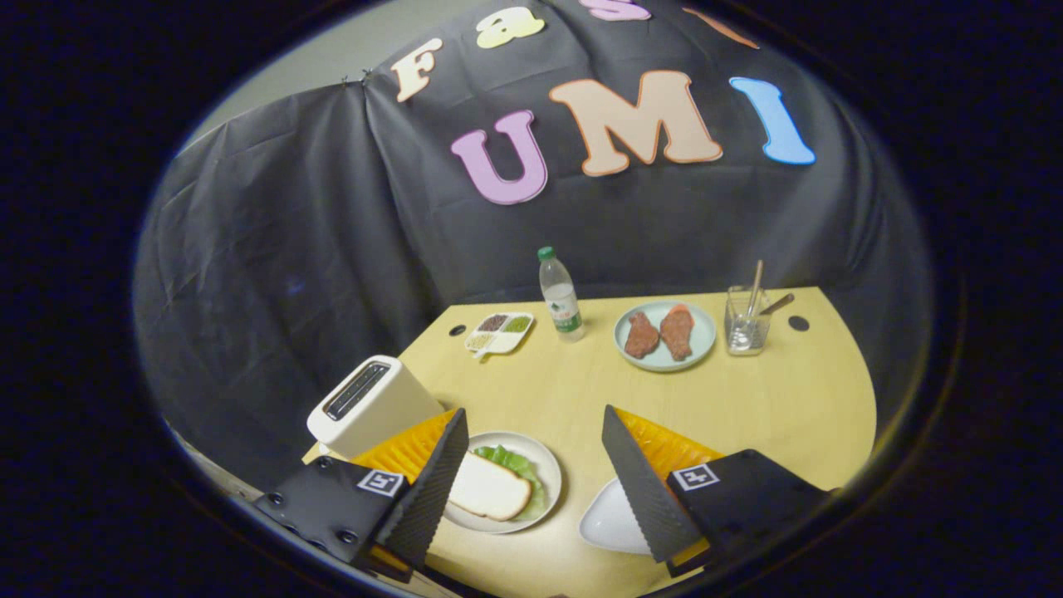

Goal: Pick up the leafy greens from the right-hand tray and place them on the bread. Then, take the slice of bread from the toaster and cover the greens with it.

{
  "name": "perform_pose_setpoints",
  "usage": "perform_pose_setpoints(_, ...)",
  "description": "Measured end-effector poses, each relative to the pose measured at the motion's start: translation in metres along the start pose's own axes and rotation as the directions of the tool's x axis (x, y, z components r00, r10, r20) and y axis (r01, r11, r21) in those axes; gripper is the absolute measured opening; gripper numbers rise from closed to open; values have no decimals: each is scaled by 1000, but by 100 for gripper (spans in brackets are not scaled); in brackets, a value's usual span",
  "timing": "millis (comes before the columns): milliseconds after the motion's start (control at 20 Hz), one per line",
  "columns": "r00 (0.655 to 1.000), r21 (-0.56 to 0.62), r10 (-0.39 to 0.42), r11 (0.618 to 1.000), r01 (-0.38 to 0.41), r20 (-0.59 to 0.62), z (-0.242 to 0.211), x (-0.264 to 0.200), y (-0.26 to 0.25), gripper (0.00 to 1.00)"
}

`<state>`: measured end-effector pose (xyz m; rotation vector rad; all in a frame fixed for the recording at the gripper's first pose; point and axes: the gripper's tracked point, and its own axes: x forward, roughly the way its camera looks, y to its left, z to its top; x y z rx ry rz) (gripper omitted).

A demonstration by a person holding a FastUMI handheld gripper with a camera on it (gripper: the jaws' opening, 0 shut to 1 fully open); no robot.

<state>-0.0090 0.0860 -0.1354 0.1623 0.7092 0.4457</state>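
The hand-held gripper [531, 482] hangs open and empty above the bench [581, 390]. Between its fingers, at lower centre, a plate [544, 469] holds bread [490, 492] lying over greens [513, 462]. The toaster [372, 405] stands at lower left.

Black cloth wall [332, 232] is hanging in folds behind the light wooden table [581, 390], wrapping around its far and left edges. Pale plain wall [332, 58] is showing above the cloth. Dim light is falling evenly over the tabletop.
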Motion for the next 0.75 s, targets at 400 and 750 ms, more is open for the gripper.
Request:
perform_pose_setpoints(400, 962, -83, -140, 983, 164, 236, 62, -46, -21, 100)
perform_pose_setpoints(750, 885, -61, -229, 959, 276, 405, 88, -74, -35, 100)
